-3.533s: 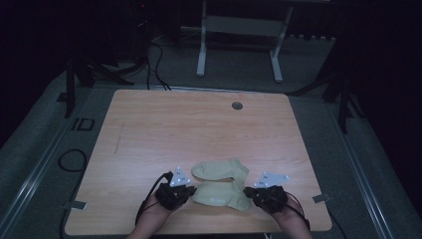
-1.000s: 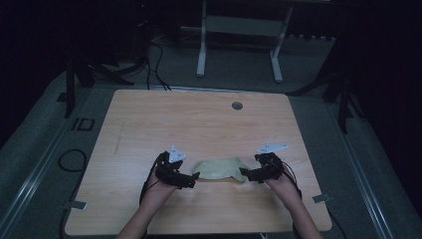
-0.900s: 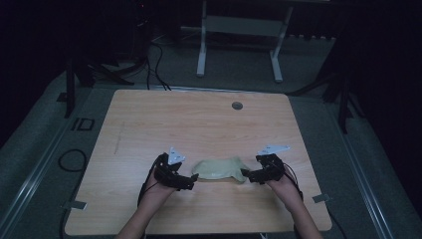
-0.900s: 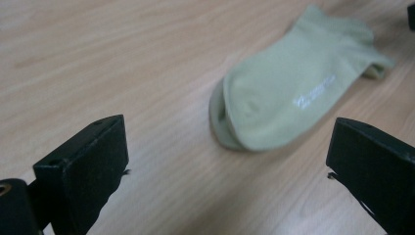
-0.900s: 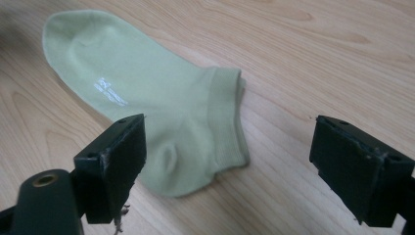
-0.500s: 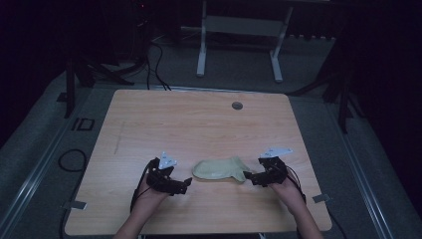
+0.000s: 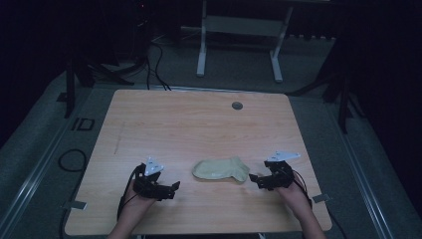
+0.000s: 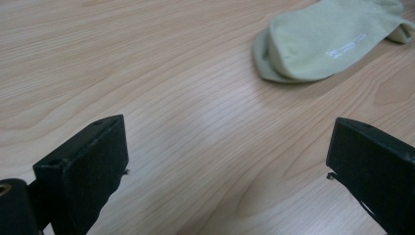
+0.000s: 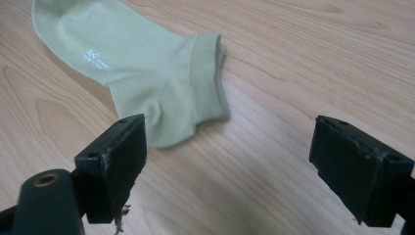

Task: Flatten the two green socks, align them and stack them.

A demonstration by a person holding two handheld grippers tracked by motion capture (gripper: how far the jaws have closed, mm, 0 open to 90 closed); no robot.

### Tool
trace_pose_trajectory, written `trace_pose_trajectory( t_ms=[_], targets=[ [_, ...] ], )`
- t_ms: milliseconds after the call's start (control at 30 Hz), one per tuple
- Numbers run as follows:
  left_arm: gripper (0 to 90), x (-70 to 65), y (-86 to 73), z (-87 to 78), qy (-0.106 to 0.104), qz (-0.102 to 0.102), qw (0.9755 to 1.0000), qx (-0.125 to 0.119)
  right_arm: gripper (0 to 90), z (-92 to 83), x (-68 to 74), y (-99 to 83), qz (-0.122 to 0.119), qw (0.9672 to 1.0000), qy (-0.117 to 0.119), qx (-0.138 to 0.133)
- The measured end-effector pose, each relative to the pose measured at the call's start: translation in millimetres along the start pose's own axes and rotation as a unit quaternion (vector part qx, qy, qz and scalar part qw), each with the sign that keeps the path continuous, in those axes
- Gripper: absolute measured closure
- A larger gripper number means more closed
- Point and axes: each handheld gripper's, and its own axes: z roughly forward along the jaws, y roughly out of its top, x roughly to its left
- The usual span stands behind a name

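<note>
A light wooden table (image 7: 189, 124) with a round grommet (image 7: 237, 105) near its far edge stands on grey floor (image 7: 45, 149); a white-legged frame (image 7: 239, 42) and black cables (image 7: 154, 59) lie beyond

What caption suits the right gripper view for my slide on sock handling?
Open right hand-held gripper poised just short of pale green socks lying flat on the wooden table.

A sock (image 7: 222, 169) lies flat on the table (image 7: 199, 124) near its front edge, midway along it, with the left gripper (image 7: 171, 189) well to its left and the right gripper (image 7: 255, 179) just beside its right end
</note>
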Motion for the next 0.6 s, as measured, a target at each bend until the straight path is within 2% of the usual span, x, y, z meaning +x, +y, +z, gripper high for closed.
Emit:
trace_pose_trajectory(
  t_ms=[300, 600],
  targets=[
    [2.2, 17.1, -14.8, -15.2, 0.028, -0.013, 0.9995, 0.003, 14.1, -18.8, -9.1, -23.1, 0.017, 0.9997, -0.015, -0.009],
    [2.2, 31.8, -30.3, -27.3, 0.047, -0.029, 0.9984, 0.005, 14.3, -43.1, -23.0, -45.3, 0.044, 0.9976, -0.038, -0.038]
  ],
)
